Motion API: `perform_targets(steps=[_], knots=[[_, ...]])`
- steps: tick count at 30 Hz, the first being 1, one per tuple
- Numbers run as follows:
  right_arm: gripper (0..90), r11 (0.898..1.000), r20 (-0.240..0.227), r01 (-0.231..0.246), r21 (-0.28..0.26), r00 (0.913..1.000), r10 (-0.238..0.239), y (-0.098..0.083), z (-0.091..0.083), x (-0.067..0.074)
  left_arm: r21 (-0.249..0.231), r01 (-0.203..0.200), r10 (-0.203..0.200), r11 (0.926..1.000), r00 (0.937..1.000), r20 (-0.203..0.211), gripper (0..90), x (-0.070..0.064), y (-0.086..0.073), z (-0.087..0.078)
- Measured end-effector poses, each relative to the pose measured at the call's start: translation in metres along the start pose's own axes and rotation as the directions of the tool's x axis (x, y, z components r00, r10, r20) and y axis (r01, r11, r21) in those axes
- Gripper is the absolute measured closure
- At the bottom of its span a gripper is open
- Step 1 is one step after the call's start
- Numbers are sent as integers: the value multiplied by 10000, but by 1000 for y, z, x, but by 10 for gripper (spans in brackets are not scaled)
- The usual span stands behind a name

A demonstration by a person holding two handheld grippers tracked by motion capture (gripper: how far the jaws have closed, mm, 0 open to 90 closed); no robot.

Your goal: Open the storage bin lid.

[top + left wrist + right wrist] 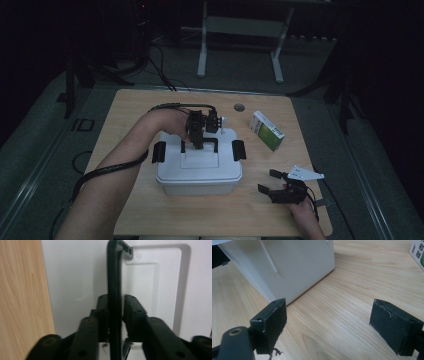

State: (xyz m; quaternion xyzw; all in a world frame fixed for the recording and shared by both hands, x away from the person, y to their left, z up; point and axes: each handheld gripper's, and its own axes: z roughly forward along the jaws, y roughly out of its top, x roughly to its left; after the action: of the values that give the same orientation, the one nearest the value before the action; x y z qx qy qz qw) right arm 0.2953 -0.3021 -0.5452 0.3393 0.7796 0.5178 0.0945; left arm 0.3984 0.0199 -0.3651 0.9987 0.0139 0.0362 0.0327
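The light wooden bench [140,110] carries a white plastic storage box [199,175] sitting near the middle, long side running left to right, with black side latches [239,150] at each end. On its lid is a black carry handle [114,290], a thin bar whose long axis also runs left-right across the lid. The left tongs [196,142] come in from the far side and have the handle bar between their pads, closed right up against it in the left gripper view, so gripping the handle. The right tongs [272,182] sit near the bench's right front corner, jaws wide apart with nothing between them. Far right lies a small green and white carton [266,131], angled; its printing is too small to read.
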Motion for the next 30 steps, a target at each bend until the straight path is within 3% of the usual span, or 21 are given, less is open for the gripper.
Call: perform_targets(steps=[7,21,30], knots=[[139,10000,-14,34,2,10000,-34,0,0,0,75,60,-61,10000,9998,185,804,0,2,-3],[139,10000,2,-4,24,10000,4,0,0,0,-343,48,-59,9994,9995,-323,834,-5,0,-31],[139,10000,6,-18,19,10000,17,0,0,0,-460,200,-223,9987,9985,-503,835,-9,-15,-52]])
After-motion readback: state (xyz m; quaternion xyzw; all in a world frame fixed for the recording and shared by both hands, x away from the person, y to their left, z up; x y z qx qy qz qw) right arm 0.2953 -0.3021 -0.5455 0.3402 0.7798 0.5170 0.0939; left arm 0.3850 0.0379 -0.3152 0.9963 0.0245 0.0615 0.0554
